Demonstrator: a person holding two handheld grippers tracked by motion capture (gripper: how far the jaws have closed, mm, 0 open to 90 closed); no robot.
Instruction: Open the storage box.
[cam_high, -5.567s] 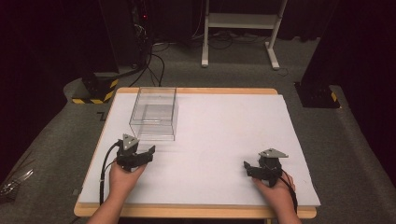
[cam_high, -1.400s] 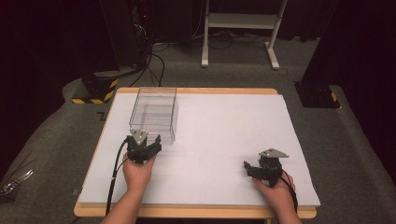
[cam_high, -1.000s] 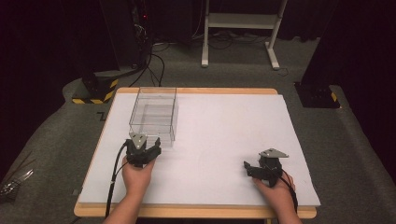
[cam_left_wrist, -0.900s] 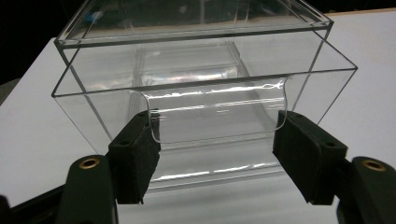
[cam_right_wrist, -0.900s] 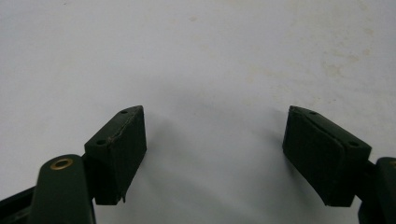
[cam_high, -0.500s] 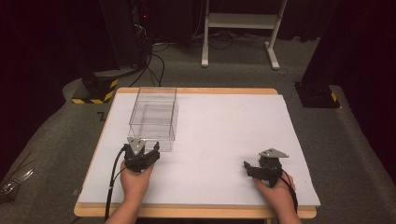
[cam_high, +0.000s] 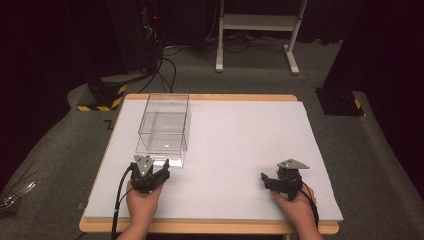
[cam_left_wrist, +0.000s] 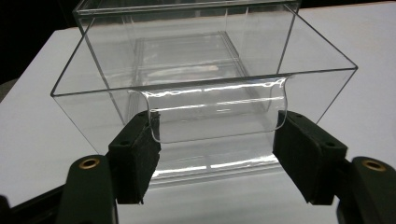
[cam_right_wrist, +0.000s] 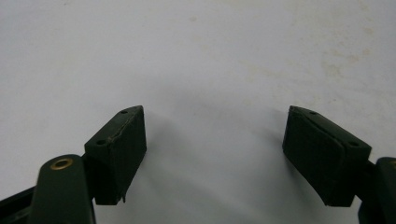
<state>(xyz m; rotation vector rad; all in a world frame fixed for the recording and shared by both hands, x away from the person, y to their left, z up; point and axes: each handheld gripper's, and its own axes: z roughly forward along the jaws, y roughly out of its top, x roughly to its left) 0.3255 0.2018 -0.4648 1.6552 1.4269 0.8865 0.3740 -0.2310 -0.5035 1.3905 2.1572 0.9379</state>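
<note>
The clear box (cam_high: 164, 129) stands on the left part of the table (cam_high: 240, 145), open at the top, with its long axis running away from the person toward the far edge. Its near short wall has a rounded cut-out, like a pull tab, in the middle of the upper rim.

In the left gripper view this cut-out part (cam_left_wrist: 215, 109) lies straight ahead, between the two pads (cam_left_wrist: 135, 149), at the same height as them. The left pad touches or nearly touches the left edge of the tab; the right pad is just beside its right edge, and I cannot tell if it presses. The jaws are half spread, about as wide as the tab, so I judge they frame it and do not yet pinch it firmly.

In the high view the left gripper (cam_high: 150, 172) is directly in front of the near wall, pointing along the long axis of the box. So the coming move probably needs only a closing on the tab, and then a pull or push along this axis.

The right gripper (cam_high: 280, 180) rests well apart on the right side of the table, its jaws spread with nothing between them, above bare white surface. The left hand is clearly the nearer one
</note>
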